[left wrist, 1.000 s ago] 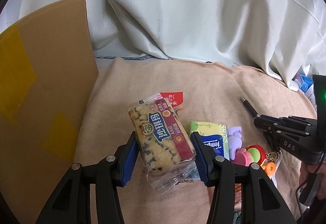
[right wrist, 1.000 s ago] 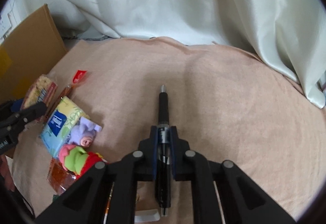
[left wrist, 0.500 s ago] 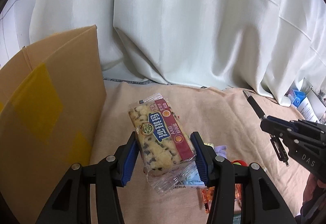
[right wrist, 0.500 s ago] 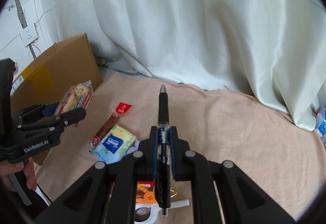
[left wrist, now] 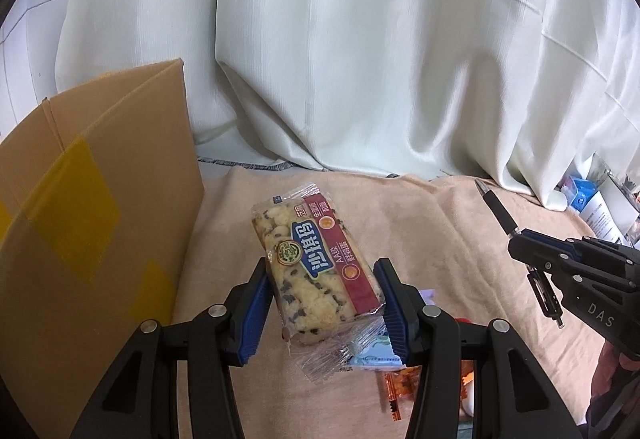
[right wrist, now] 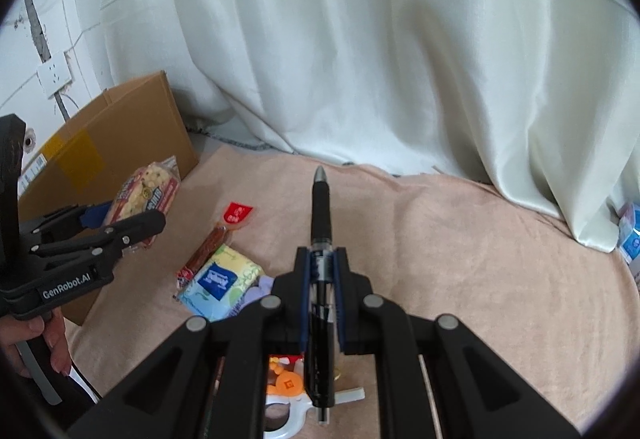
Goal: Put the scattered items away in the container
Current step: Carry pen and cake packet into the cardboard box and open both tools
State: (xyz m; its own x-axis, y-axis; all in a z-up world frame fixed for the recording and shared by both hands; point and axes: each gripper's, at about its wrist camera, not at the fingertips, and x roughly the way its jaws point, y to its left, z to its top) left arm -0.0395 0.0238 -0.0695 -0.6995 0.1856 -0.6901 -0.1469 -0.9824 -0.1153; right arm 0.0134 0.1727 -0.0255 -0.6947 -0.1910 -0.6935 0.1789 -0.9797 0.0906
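pale curtain backdrop, peach-pink fleece cloth (right wrist: 460, 259) over the work surface; brown cardboard box with yellow tape patches (left wrist: 92, 231) stands at the left edge of the cloth.

progress: judged early to middle. box interior not visible from either camera, so what is already inside cannot be told. both tools are loaded and raised off the cloth; neither load is over the box yet. left on the cloth: slim red sausage stick in clear wrap (right wrist: 208, 245), blue-and-yellow tissue pack (right wrist: 220, 281), small lilac soft toy (right wrist: 262, 289) just beside it, orange-and-white plastic toy piece (right wrist: 286, 389), orange foil wrapper (left wrist: 402, 387).

left gripper (left wrist: 322, 303): jaws part-closed, blue pads pressing both long sides of the clear-wrapped cereal snack bar with blue-and-red label (left wrist: 316, 267). bar sits tilted between the pads, far end sticking forward, loose wrapper tail hanging below. box wall is just left of it.

right gripper (right wrist: 323, 271): jaws nearly closed, clamping the black ballpoint pen (right wrist: 321, 207) mid-barrel. pen lies along the finger axis, tip forward, rear end trailing back under the jaws. well apart from the box.
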